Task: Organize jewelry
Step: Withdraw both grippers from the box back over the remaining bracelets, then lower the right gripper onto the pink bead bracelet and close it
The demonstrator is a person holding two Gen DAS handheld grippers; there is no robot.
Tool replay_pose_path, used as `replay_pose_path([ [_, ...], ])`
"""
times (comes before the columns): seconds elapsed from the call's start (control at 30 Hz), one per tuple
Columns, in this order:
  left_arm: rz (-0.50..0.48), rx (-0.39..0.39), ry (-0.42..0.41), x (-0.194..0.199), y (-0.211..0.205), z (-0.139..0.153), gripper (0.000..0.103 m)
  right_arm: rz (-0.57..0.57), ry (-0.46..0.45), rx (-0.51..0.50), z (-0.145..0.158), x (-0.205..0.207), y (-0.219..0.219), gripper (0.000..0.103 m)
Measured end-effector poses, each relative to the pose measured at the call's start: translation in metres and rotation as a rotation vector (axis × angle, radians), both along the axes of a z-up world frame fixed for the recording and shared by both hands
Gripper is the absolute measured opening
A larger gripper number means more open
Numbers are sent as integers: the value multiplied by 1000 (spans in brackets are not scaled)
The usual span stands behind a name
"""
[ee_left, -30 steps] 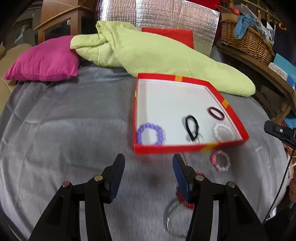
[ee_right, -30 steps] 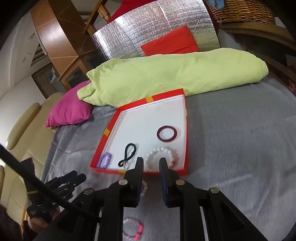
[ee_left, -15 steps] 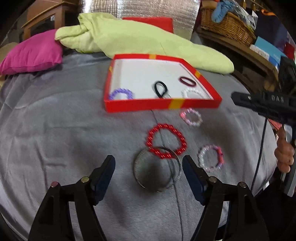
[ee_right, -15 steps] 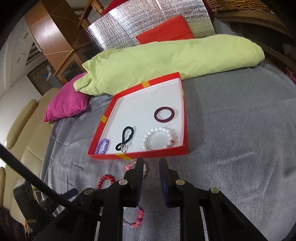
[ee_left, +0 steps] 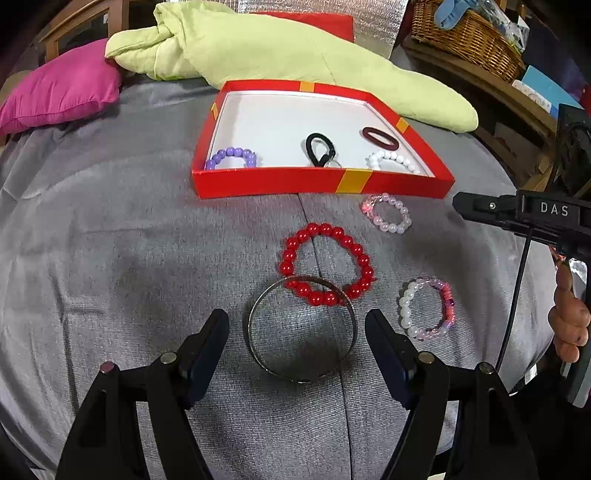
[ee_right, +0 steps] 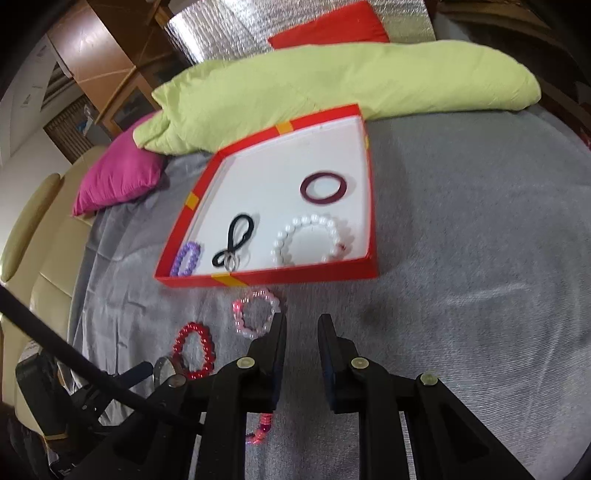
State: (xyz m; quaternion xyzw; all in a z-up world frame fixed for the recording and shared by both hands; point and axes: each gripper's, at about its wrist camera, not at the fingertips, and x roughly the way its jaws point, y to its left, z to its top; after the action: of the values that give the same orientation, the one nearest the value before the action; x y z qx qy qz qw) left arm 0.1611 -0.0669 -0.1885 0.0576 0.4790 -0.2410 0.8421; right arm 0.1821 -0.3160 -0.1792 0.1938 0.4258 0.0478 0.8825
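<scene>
A red box point(ee_left: 321, 181) point(ee_right: 295, 275) with a white inside holds a purple bead bracelet point(ee_left: 231, 157), a black hair tie point(ee_left: 319, 147), a dark red ring point(ee_left: 380, 137) and a white bead bracelet point(ee_left: 393, 160). On the grey cloth in front lie a pale pink bracelet point(ee_left: 388, 214) point(ee_right: 256, 314), a red bead bracelet point(ee_left: 327, 269) point(ee_right: 194, 350), a metal bangle point(ee_left: 301, 328) and a pink-and-white bracelet point(ee_left: 426, 308). My left gripper point(ee_left: 297, 332) is open, its fingers either side of the bangle, above it. My right gripper point(ee_right: 301, 332) is open a little and empty, just right of the pale pink bracelet.
A light green quilt point(ee_left: 280, 48) and a magenta pillow point(ee_left: 59, 86) lie behind the box. A wicker basket point(ee_left: 465, 33) stands on a wooden shelf at the far right. A beige sofa point(ee_right: 33, 236) borders the cloth on the left in the right wrist view.
My left gripper has pulled back from the box and opened wider, and now frames the metal bangle. My right gripper has drawn back a little, so the loose bracelets show.
</scene>
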Motion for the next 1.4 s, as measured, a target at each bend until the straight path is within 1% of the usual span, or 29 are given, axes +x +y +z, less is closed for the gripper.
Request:
replay_pose_path([
  [0.2, -11, 4, -1, -2, -1, -3, 77, 26, 29, -16, -9, 14, 18, 19],
  [0.33, -17, 3, 0, -3, 1, -5, 77, 18, 43, -30, -14, 29, 30, 19],
  [0.4, -18, -2, 3, -5, 4, -5, 77, 8, 54, -35, -18, 38, 34, 21],
  [0.47, -20, -3, 7, -7, 6, -5, 77, -6, 55, -52, -22, 44, 37, 25],
  [0.6, -24, -15, 15, -8, 10, -6, 77, -6, 24, -140, -22, 49, 50, 25],
  [0.63, -24, -17, 17, -7, 10, -6, 77, 0, 19, -163, -22, 49, 53, 24],
  [0.73, -26, -15, 14, -8, 9, -6, 77, 24, 10, -252, -22, 46, 63, 12],
  [0.8, -30, -10, 10, -10, 9, -6, 77, 42, 4, -274, -21, 43, 65, 11],
  [0.93, -38, -8, 1, -9, 7, -6, 77, 44, 12, -250, -20, 37, 58, 11],
  [1.03, -42, -8, 0, -9, 5, -6, 77, 27, 27, -211, -19, 32, 46, 11],
  [1.13, -42, -10, 0, -9, 3, -6, 76, 8, 29, -206, -16, 28, 35, 10],
  [1.27, -36, -12, -2, -9, 6, -4, 65, -15, 25, -199, -13, 23, 23, 10],
  [1.4, -29, -23, 4, -6, 10, -1, 61, -31, 44, -187, -15, 22, 14, 10],
])
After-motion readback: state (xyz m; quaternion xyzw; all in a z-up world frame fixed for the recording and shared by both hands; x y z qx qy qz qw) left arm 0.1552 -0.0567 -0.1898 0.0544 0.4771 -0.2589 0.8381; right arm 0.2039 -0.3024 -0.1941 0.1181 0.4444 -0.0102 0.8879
